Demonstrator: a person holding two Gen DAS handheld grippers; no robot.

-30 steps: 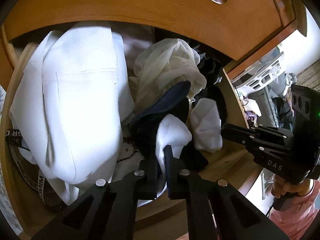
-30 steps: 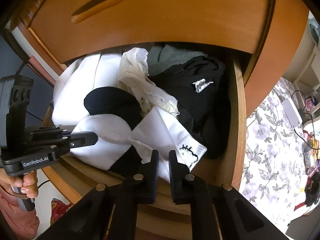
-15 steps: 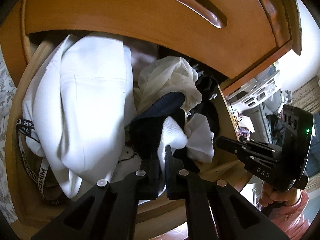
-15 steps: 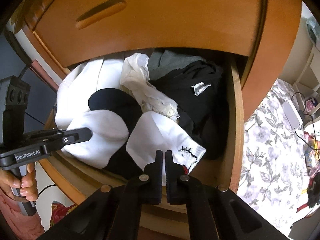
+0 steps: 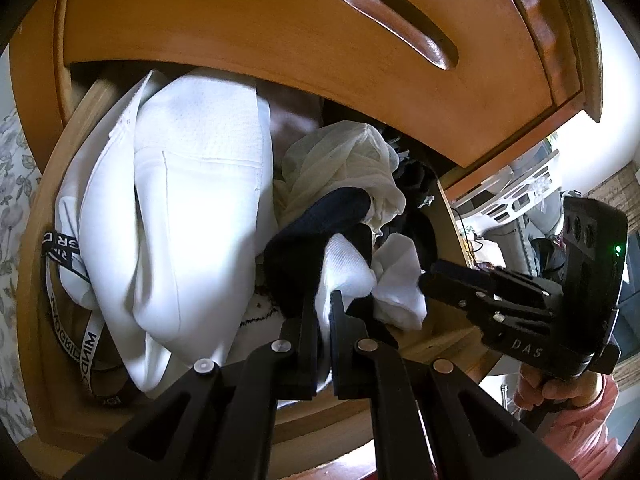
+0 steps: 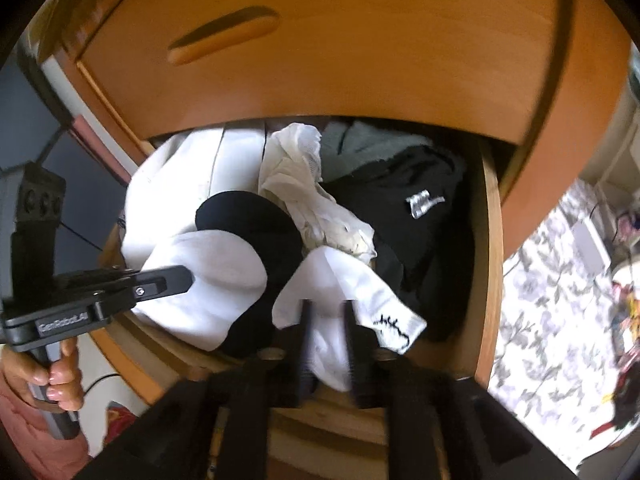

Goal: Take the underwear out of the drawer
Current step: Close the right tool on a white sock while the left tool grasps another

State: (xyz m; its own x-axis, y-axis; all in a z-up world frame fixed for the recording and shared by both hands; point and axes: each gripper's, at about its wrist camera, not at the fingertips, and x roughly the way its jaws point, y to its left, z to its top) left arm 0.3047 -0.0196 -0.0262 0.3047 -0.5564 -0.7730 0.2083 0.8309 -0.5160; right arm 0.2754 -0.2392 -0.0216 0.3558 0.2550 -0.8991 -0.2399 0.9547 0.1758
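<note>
Looking from near, we see the left gripper [image 5: 323, 300] with jaws clamped on a white sock [image 5: 344, 272] at the near edge of the open drawer [image 5: 36, 240]. To its right, the right gripper [image 6: 326, 320] has jaws opening around another white sock [image 6: 332, 292]. Farther in lie the white folded garment [image 5: 180, 208], a black garment [image 6: 416, 216] and cream sheer underwear [image 6: 296, 172].

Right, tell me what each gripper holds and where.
The left gripper is shut on the near edge of the white and black garment. The right gripper, its jaws opening, straddles the white sock without gripping it.
</note>
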